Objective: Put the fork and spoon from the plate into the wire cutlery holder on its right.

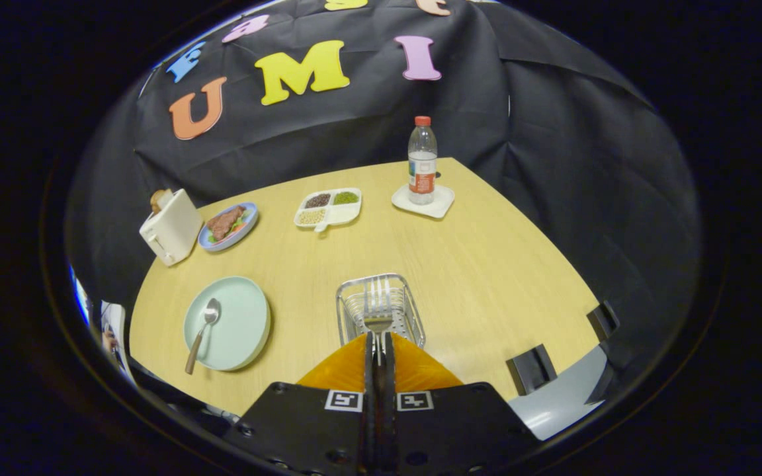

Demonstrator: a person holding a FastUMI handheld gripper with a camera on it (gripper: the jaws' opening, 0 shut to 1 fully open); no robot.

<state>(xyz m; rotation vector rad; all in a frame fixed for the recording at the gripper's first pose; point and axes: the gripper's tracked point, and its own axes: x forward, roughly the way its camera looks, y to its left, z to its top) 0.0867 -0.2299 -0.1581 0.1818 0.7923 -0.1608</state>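
Note:
My gripper (379, 338) is shut on the fork (378, 305), its orange fingers (348, 367) pressed together on the handle. The fork's tines point forward and hang over the wire cutlery holder (348, 301), which stands just ahead of the fingers. To the holder's left lies the pale green plate (239, 330). On it rests the spoon (204, 330), bowl away from me and brown handle toward the near table edge.
At the table's back stand a white toaster (170, 227), a blue plate of food (229, 226), a divided dish of grains (328, 207) and a water bottle (422, 160) on a white coaster. Black clamps (532, 368) grip the near right edge.

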